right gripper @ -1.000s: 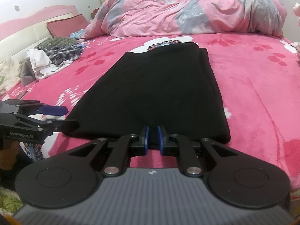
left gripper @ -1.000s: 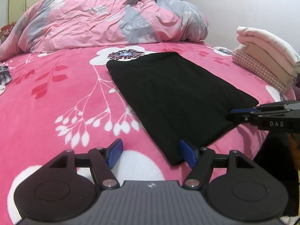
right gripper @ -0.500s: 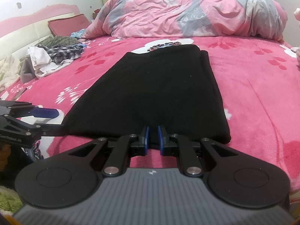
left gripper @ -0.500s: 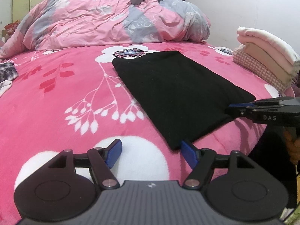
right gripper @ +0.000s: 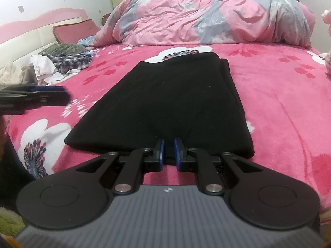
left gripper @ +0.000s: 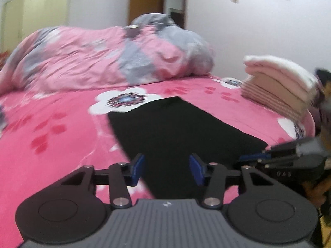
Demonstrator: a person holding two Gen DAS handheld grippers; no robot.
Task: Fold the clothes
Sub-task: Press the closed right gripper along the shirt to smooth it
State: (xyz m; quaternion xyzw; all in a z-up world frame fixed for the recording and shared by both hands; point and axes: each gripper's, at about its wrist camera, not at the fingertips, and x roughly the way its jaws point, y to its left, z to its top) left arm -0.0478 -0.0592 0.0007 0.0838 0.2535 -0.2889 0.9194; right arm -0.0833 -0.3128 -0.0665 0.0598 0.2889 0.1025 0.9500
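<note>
A black garment (right gripper: 175, 95), folded into a long rectangle, lies flat on the pink floral bedspread (right gripper: 279, 107). My right gripper (right gripper: 169, 155) sits at the middle of its near edge, pads nearly together with that black edge pinched between them. In the left wrist view the garment (left gripper: 175, 128) runs away from me and the right gripper (left gripper: 252, 157) shows at its near right corner. My left gripper (left gripper: 167, 169) hovers above the bed with its jaws closing and nothing between them. From the right wrist it (right gripper: 60, 94) appears left of the garment, apart from it.
A crumpled pink and grey duvet (right gripper: 206, 14) fills the far end of the bed. A stack of folded clothes (left gripper: 277, 86) stands at the right edge. Loose unfolded clothes (right gripper: 62, 62) lie heaped by the headboard (right gripper: 24, 39) on the left.
My left gripper has risen off the bed and swung towards the black garment, and its jaws have narrowed. The right gripper has stayed put on the garment's edge.
</note>
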